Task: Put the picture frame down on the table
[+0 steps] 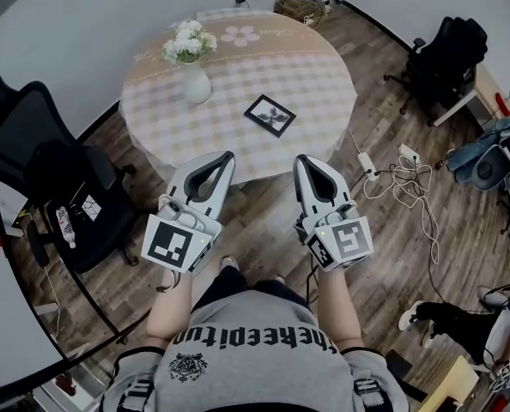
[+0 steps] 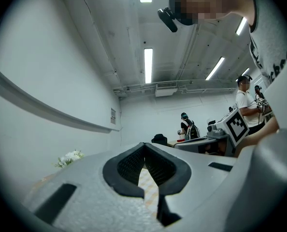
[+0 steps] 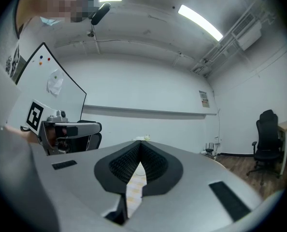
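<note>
A picture frame (image 1: 270,114) lies flat on a round table (image 1: 319,80) draped in a checked cloth, right of centre on the tabletop and toward its near edge, with nothing touching it. The person stands back from that edge and holds both tools level over the wood floor (image 1: 384,230).

The left gripper (image 1: 227,155) and the right gripper (image 1: 301,159) sit side by side, short of the table's near edge and well apart from the frame, their tips aimed at the tabletop. In the left gripper view, the left gripper (image 2: 144,144) has its jaws clenched tip to tip with nothing held; only a sliver of checked cloth shows through the slot behind the dark pads (image 2: 129,166). The right gripper view tells the same of the right gripper (image 3: 139,142): jaws pressed together at the tips, no object between them, a strip of tablecloth visible behind the pads (image 3: 155,164).

A white vase (image 1: 196,85) of pale flowers (image 1: 189,43) stands toward the tabletop's left edge, well apart from the frame. A black office chair (image 1: 62,183) sits by the table's left side, and a second black chair (image 1: 448,54) stands off to the right. A power strip (image 1: 364,163) and loose cables (image 1: 409,183) lie on the floor by the table's right side. In the left gripper view, two other people (image 2: 188,127) stand in the background under strip lights (image 2: 148,65).
</note>
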Demonstrator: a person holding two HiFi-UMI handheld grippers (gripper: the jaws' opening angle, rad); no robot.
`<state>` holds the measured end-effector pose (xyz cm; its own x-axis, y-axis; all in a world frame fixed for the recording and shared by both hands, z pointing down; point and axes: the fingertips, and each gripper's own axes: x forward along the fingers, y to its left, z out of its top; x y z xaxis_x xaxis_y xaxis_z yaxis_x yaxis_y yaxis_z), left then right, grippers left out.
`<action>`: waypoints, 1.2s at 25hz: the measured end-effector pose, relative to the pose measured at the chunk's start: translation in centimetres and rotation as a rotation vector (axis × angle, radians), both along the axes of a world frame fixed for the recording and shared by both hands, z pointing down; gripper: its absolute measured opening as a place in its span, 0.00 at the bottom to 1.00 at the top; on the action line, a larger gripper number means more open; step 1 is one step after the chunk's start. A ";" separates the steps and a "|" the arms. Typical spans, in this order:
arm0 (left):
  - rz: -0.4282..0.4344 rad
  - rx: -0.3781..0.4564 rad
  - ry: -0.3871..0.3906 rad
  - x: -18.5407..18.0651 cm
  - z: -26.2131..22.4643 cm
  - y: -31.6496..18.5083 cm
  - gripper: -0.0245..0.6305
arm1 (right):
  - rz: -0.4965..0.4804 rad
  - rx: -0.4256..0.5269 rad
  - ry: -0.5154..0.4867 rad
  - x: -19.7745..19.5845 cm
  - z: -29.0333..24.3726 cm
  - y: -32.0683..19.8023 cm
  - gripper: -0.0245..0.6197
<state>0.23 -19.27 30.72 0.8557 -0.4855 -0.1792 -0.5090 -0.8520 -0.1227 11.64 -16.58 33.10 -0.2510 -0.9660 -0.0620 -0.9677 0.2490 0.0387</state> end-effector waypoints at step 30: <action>-0.138 -0.005 -0.013 3.9 0.1 11.9 0.06 | -0.156 0.012 0.004 3.7 -0.5 10.6 0.05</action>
<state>4.15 -7.32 30.78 0.7828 -0.5997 -0.1658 -0.6200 -0.7744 -0.1263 15.31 -6.00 32.64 -0.3986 -0.9143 -0.0721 -0.9170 0.3961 0.0467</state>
